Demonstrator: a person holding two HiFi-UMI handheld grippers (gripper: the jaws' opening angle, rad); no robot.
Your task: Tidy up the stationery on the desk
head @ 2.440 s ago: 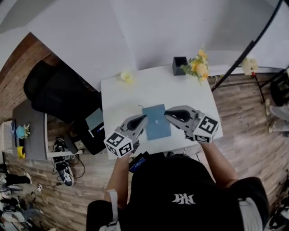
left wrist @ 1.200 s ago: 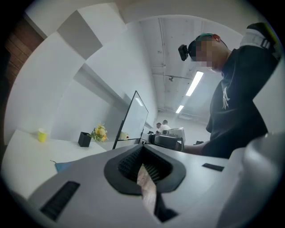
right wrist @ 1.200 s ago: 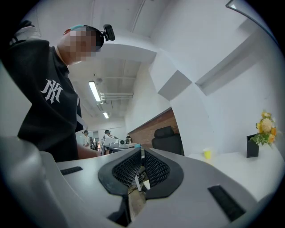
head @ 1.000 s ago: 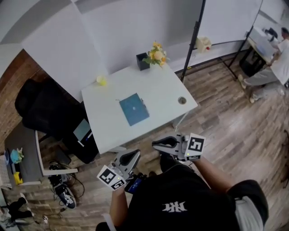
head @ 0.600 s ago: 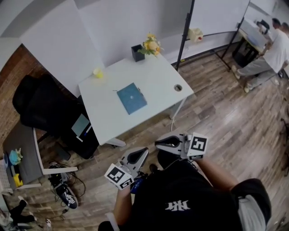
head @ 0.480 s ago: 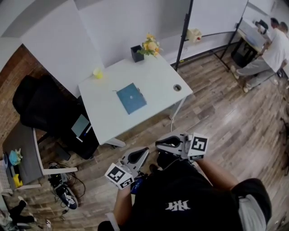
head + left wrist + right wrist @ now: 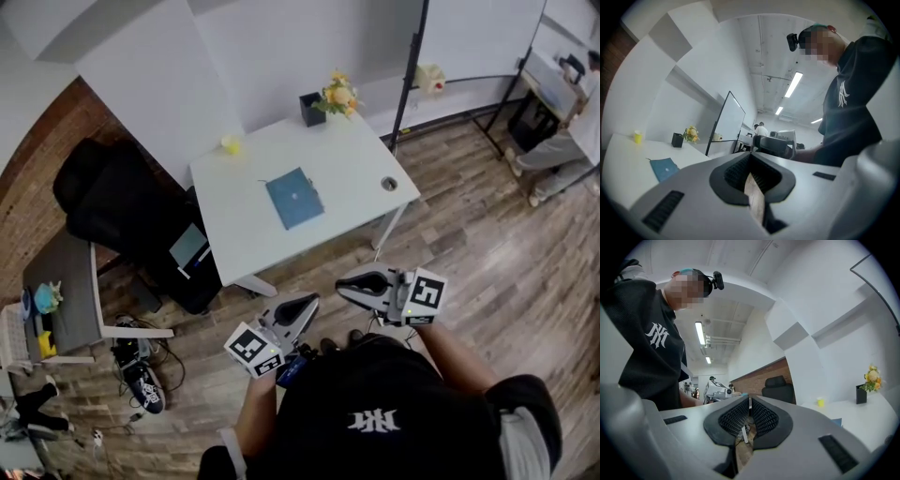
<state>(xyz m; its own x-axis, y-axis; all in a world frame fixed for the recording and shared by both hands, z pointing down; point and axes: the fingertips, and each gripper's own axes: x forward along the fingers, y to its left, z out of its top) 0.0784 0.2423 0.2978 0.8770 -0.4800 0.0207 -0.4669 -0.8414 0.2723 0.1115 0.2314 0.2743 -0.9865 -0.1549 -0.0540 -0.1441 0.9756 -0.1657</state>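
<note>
My left gripper (image 7: 305, 302) was clamped shut, jaws pressed together with nothing between them; my right gripper (image 7: 345, 281) was closed just the same, pads meeting on nothing; both hung close in front of me over the wooden floor (image 7: 469, 253), near each other and well apart from the white desk (image 7: 244, 239); on that desk the blue notebook (image 7: 294, 198) lay flat near the middle, touched by neither gripper; the black pen holder (image 7: 311, 109) stood at the far edge beside the yellow flowers (image 7: 339, 95); a yellow cup (image 7: 231, 144) sat at the far left corner.
</note>
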